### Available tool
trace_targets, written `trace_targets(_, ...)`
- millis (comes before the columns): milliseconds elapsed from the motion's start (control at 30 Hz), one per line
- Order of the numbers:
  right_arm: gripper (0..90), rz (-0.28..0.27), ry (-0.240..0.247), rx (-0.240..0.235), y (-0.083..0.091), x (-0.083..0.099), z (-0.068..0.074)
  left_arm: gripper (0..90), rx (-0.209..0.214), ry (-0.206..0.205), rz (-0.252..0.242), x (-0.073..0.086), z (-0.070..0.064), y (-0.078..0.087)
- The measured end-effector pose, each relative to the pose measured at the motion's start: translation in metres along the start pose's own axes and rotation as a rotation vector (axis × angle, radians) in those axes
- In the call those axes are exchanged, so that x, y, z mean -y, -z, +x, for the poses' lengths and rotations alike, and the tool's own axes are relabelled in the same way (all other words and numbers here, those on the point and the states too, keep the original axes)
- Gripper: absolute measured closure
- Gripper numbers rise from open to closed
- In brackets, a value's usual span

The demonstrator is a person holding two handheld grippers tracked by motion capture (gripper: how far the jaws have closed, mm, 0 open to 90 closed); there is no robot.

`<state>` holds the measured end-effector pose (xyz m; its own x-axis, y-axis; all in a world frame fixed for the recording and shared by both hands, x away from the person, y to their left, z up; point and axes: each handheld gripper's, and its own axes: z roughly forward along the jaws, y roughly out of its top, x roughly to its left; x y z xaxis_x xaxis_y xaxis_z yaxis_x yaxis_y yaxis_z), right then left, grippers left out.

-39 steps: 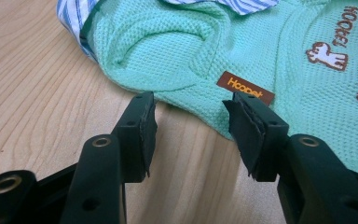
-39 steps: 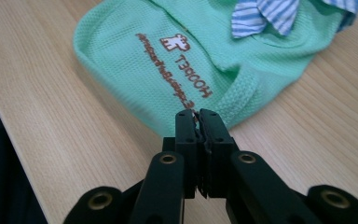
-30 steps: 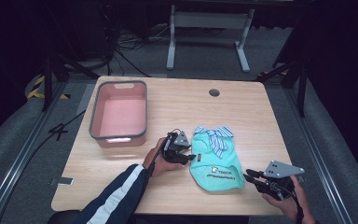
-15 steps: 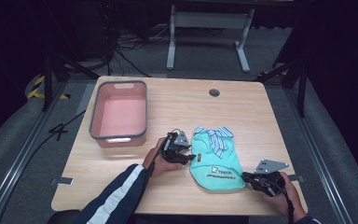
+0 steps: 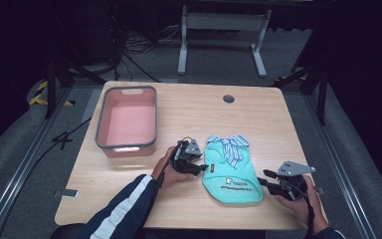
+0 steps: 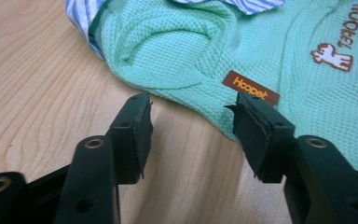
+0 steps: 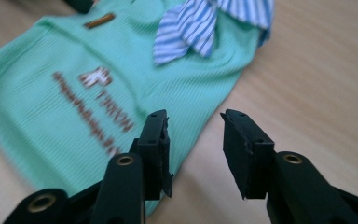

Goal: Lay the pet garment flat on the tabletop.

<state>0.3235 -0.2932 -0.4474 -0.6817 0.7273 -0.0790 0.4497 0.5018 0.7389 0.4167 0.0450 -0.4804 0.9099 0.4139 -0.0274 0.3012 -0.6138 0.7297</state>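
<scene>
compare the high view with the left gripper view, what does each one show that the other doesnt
High view alone: the pink bin left of the garment, the right gripper open at the garment's right edge, a striped sleeve, and the table edge to edge.

Left gripper view alone: the brown Hoopet label near the hem and the knit's waffle texture.

Both: the green pet shirt with its striped collar, and the left gripper, open at the shirt's edge.

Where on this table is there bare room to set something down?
Bare wood runs along the far edge right of the bin, around the grommet, and on the near-left corner below the bin. It is crowded around the shirt, flanked by left gripper and right gripper.
</scene>
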Motion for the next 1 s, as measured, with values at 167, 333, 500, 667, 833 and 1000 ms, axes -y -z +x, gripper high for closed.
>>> trace_targets(167,53.8,0.012,-0.01,0.068,-0.037,-0.022,-0.015,45.0,-0.024,0.028,-0.042,-0.013,0.006,-0.001)
trace_targets(333,51.6,0.047,-0.031,0.107,-0.058,-0.026,-0.023,45.7,-0.058,-0.027,-0.002,-0.021,0.004,-0.01)
trace_targets(500,49.3,0.065,-0.096,0.123,-0.068,-0.021,-0.036,46.4,-0.083,-0.002,0.028,-0.017,0.01,-0.016)
trace_targets(667,48.1,0.061,-0.161,0.132,-0.064,-0.014,-0.044,47.1,-0.095,-0.003,0.04,-0.015,0.015,-0.013)
trace_targets(833,46.1,0.062,-0.167,0.155,-0.062,-0.012,-0.046,47.1,-0.096,0.019,0.041,-0.012,0.019,-0.01)
trace_targets(1000,49.7,0.063,-0.141,0.138,-0.06,-0.013,-0.043,45.8,-0.084,0.009,0.018,-0.015,0.014,-0.003)
